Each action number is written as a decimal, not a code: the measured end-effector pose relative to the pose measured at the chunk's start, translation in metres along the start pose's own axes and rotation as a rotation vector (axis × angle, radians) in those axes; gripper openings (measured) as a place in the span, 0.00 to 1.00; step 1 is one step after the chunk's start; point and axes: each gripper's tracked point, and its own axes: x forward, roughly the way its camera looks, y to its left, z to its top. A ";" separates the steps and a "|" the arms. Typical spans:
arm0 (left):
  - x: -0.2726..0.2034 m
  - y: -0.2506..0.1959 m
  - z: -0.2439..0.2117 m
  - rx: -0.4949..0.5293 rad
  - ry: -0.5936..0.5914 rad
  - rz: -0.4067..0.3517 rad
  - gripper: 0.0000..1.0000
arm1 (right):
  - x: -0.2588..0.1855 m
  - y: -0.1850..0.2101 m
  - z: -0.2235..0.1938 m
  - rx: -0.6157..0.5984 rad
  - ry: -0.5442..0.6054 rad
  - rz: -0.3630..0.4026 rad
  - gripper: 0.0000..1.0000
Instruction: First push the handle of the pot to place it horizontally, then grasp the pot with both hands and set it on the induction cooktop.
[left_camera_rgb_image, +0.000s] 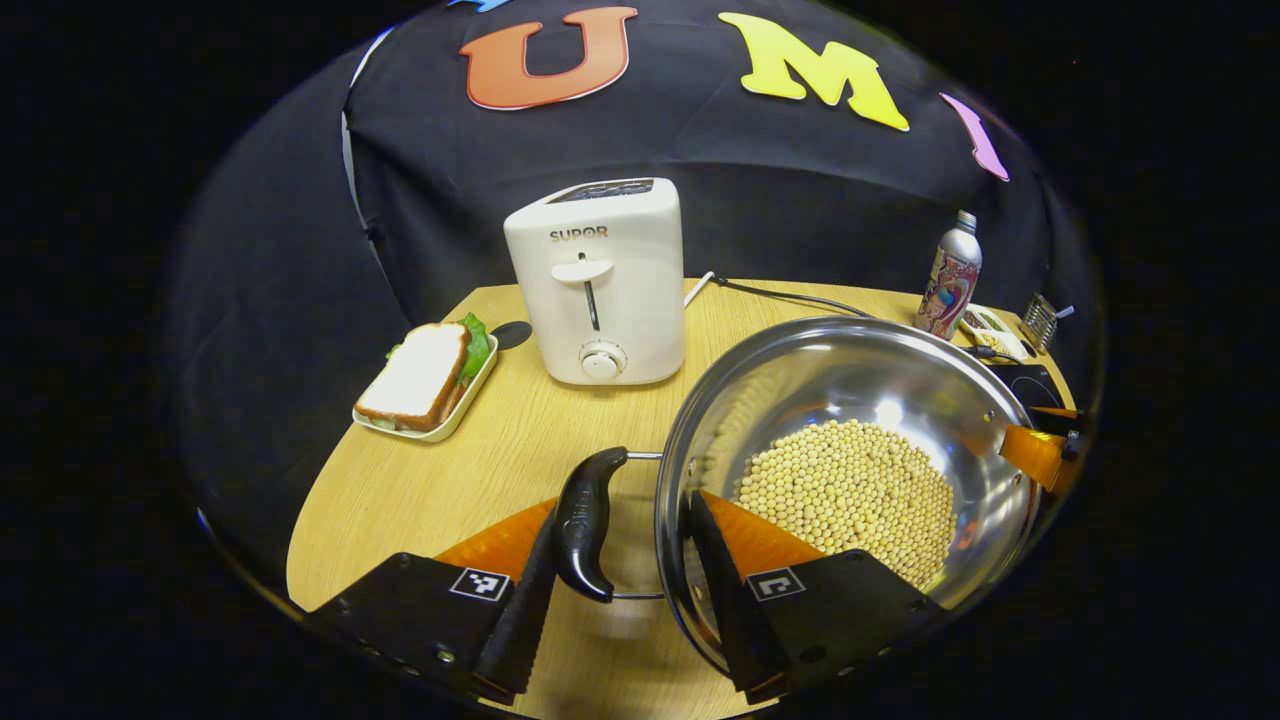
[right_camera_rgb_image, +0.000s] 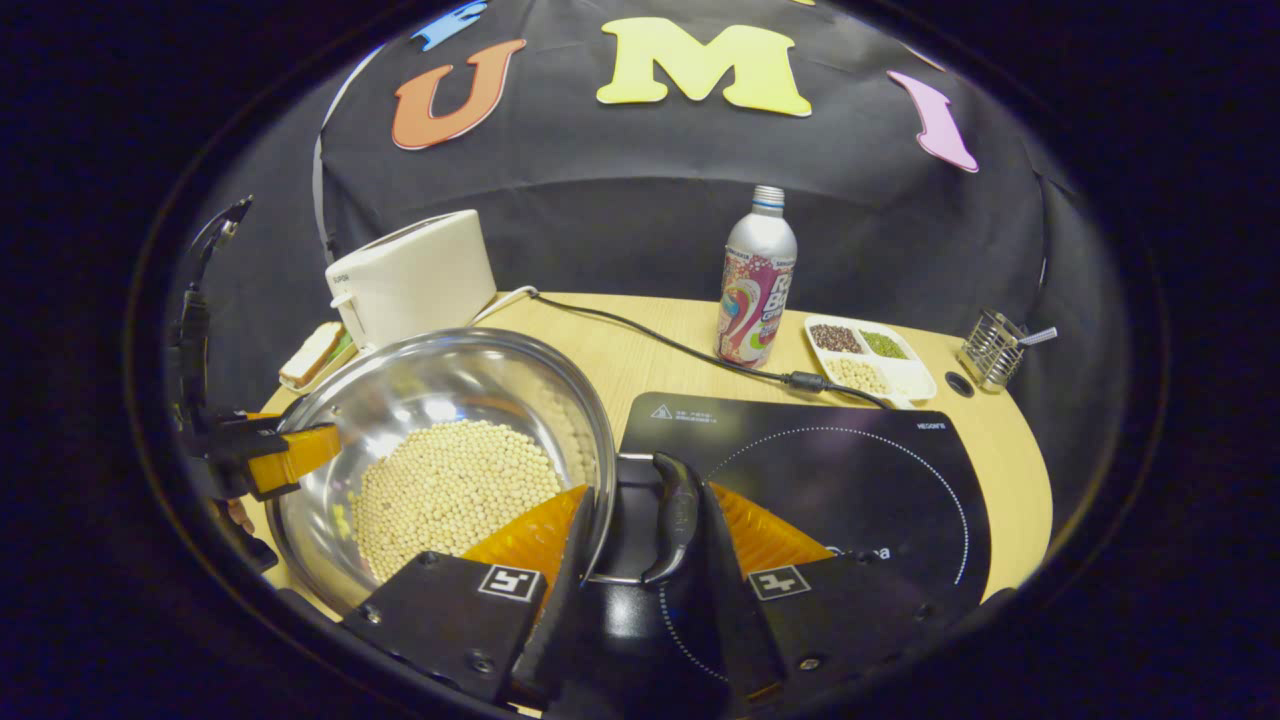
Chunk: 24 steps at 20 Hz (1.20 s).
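A steel pot (left_camera_rgb_image: 850, 370) holding pale beans (left_camera_rgb_image: 850, 495) has a black loop handle on each side. In the left gripper view my left gripper (left_camera_rgb_image: 622, 503) straddles one handle (left_camera_rgb_image: 585, 520): one finger presses the handle's outer side, the other lies inside the rim. In the right gripper view my right gripper (right_camera_rgb_image: 647, 490) holds the opposite handle (right_camera_rgb_image: 678, 510) the same way, over the near-left edge of the black induction cooktop (right_camera_rgb_image: 850, 470). Each gripper also shows at the pot's far rim in the other's view, the right gripper (left_camera_rgb_image: 1040, 455) and the left gripper (right_camera_rgb_image: 285, 455). Whether the pot rests on the table I cannot tell.
A white toaster (left_camera_rgb_image: 600, 285) stands behind the pot, with a sandwich on a tray (left_camera_rgb_image: 425, 375) to its left. A drink bottle (right_camera_rgb_image: 757, 285), a divided dish of grains (right_camera_rgb_image: 870, 360), a wire holder (right_camera_rgb_image: 992, 348) and a power cable (right_camera_rgb_image: 650, 335) sit behind the cooktop on the wooden table (left_camera_rgb_image: 450, 480).
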 end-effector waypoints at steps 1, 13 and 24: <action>-0.003 -0.001 -0.001 0.003 0.003 -0.001 0.71 | 0.000 -0.001 0.000 0.001 0.001 0.001 0.61; -0.110 -0.010 0.046 0.030 -0.107 0.003 0.67 | -0.092 -0.019 0.041 0.014 -0.057 0.051 0.55; -0.207 -0.069 0.102 0.066 -0.230 -0.031 0.67 | -0.199 -0.092 0.086 0.077 -0.121 0.049 0.58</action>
